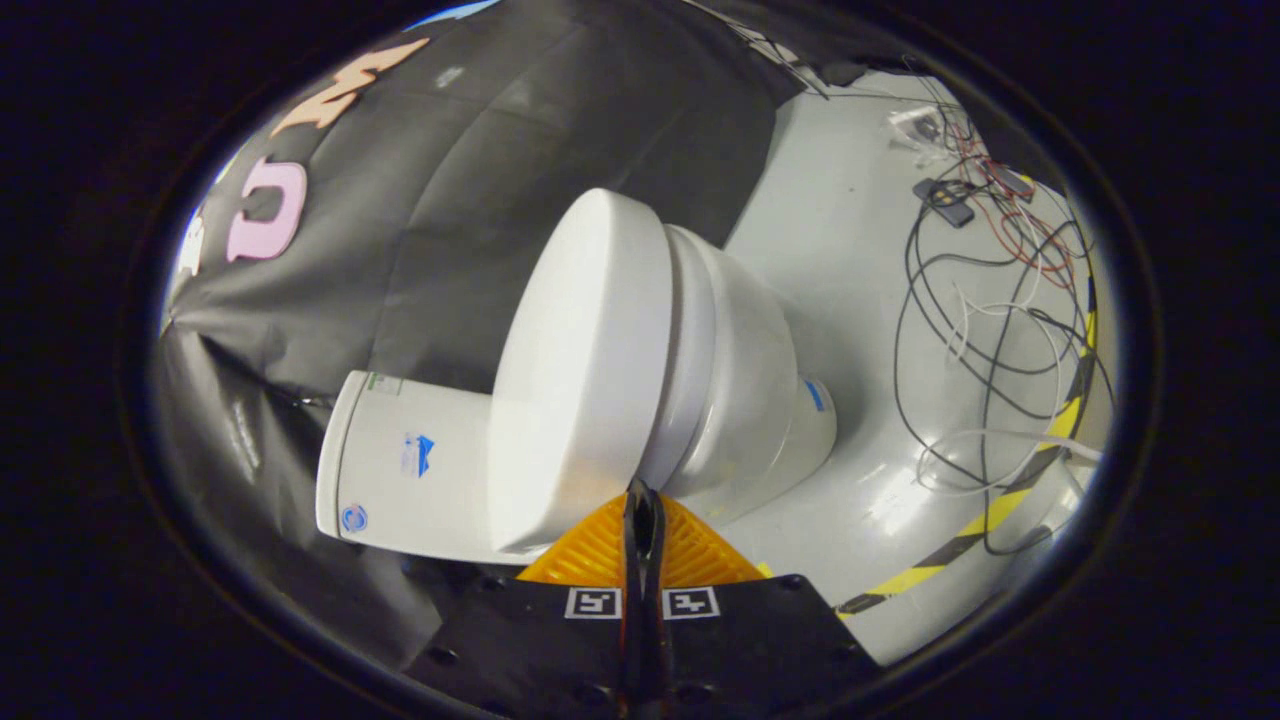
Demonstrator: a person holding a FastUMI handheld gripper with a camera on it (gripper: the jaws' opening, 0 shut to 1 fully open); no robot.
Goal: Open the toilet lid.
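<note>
Nearest the lens, the claw (641, 497) was seen with its two fingers (600, 545) brought together, only a thin dark slit being left between them, and nothing was gripped. Two small square black-and-white markers (642, 603) were carried on the dark body behind the fingers. Just ahead of the fingertips, the white glossy ceramic toilet (740, 400) was seen, the whole scene being tilted in the view. The smooth white oval toilet lid (585, 360) was found lying closed on the seat, its broad top face being turned toward the black cloth wall (440, 230). The lid's near edge was met by the fingertips or lay just beyond them; whether contact was made could not be told. The white rectangular cistern (410, 465) was seen beside the lid, set against the cloth wall, with small blue stickers borne on its face. The bowl and its pedestal were seen on the other side of the lid, standing on the pale grey floor (840, 240). A tangle of loose black, white and red cables (990, 330) was spread on that floor well apart from the toilet, with a small dark box (945, 200) among them. A yellow-and-black striped tape line (985, 515) was laid across the floor near the cables.
</note>
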